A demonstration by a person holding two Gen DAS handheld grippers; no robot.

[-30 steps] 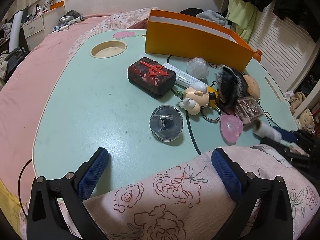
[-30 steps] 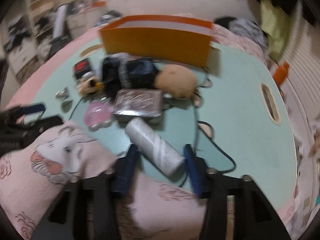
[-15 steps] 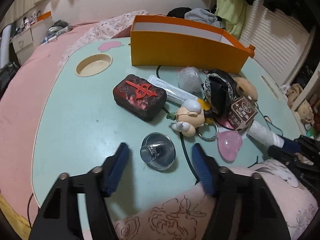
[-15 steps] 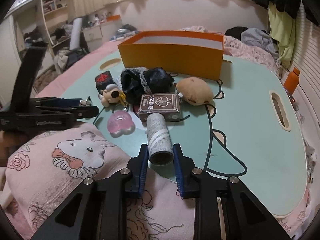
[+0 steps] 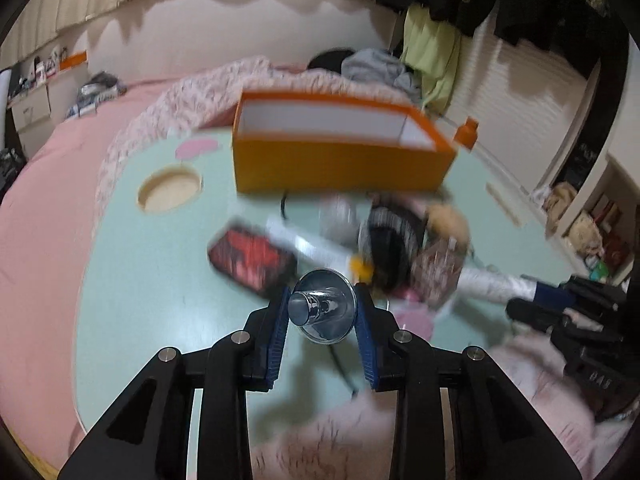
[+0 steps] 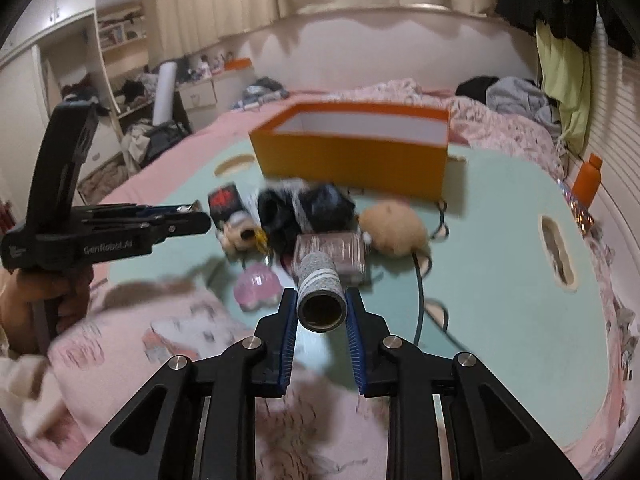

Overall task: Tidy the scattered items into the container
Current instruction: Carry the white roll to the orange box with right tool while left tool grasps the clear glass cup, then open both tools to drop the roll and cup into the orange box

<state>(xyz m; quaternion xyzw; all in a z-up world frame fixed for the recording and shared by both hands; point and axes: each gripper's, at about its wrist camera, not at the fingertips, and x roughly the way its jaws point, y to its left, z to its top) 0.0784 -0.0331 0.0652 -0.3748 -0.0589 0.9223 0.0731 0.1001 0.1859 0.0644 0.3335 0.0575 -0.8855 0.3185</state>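
Left gripper (image 5: 322, 312) had its blue pads against a clear glass cup (image 5: 322, 306), jaws closing on it w/ the cup between them, base facing the camera, lifted off the green table (image 5: 132, 280). Right gripper (image 6: 321, 308) was clamped on a grey roll w/ white stripes (image 6: 320, 294), open end toward the lens, roll pointing fwd along the fingers, also off the table.

Orange box (image 5: 340, 160) sat at the far side of the table, open top, white inside, well apart from both grippers & straight ahead of them. Between grippers & box lay the rest of the clutter: red-and-black block (image 5: 250, 258), white tube (image 5: 308, 246), black lacy cloth (image 6: 306, 204), tan plush (image 6: 394, 230), card box (image 6: 332, 254) just behind the roll, pink heart-shaped piece (image 6: 256, 286) to the roll's left. Left-wrist view was motion-blurred, so small items there can't be told apart well.

Right-wrist view showed the left gripper at the left edge, held by a hand (image 6: 44, 300), over a pink blanket (image 6: 140, 344).
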